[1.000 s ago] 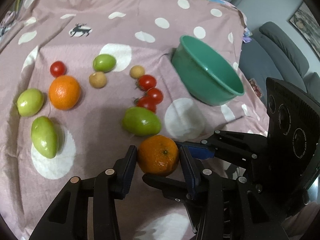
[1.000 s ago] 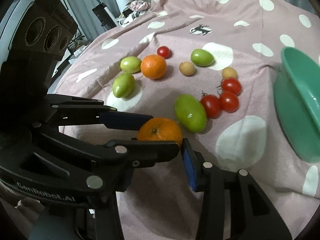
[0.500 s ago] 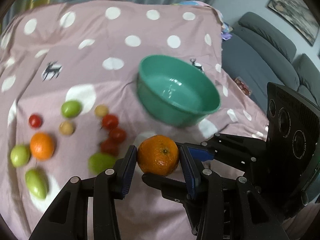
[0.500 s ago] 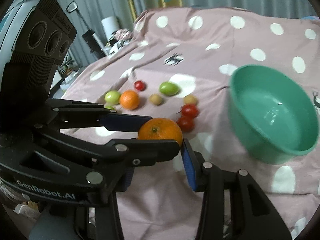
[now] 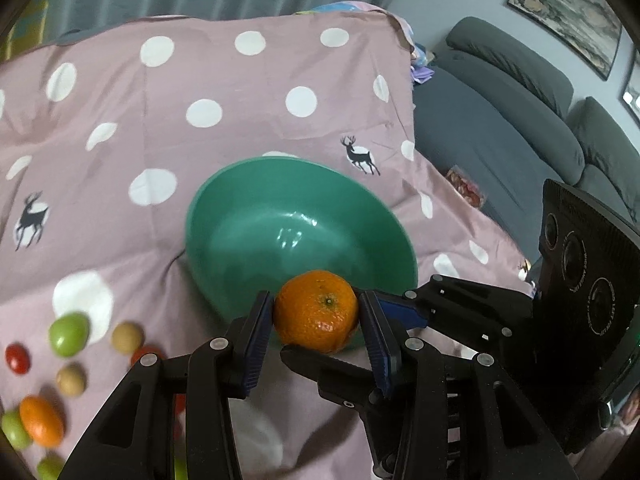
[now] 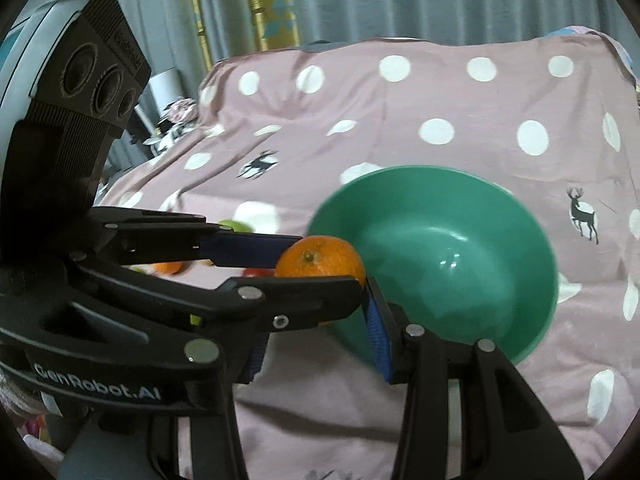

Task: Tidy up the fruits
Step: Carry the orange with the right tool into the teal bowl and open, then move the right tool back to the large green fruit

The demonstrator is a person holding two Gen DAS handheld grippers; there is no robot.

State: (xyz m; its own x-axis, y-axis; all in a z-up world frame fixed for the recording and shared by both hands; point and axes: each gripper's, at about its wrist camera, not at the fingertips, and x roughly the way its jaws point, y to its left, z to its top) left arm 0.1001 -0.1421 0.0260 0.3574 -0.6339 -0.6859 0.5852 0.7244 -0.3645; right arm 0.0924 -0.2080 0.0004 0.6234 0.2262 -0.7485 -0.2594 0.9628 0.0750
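– Where's the orange (image 5: 316, 310) rn?

– Up in the air, right at the near rim of the green bowl (image 5: 240, 216). Not inside it, and it's not touching the cloth (image 5: 240, 100).

– Who's got it, left or right?

– Both, tbh. The left gripper (image 5: 316, 314) has its blue pads (image 5: 256, 332) pressed on either side of the fruit, so it's clamped. The right gripper (image 6: 320, 304) comes in crosswise. From its own cam one pad sits against the orange's lower edge, while the other's hidden behind the left one's finger. From the left cam one right finger runs under the fruit and one behind it, so it looks clamped on it too.

– Bowl got anything in it?

– Just a shiny green inside, afaict.

– And the rest of the fruit?

– Lying on the pink dotted cloth, off to the bowl's left and well apart from it. There's a green fruit (image 5: 68, 334), a small red tomato (image 5: 17, 358), two tan round ones (image 5: 127, 337) and another orange (image 5: 41, 420). All a bit blurry. A grey sofa (image 5: 500, 120) sits past the cloth on the right.
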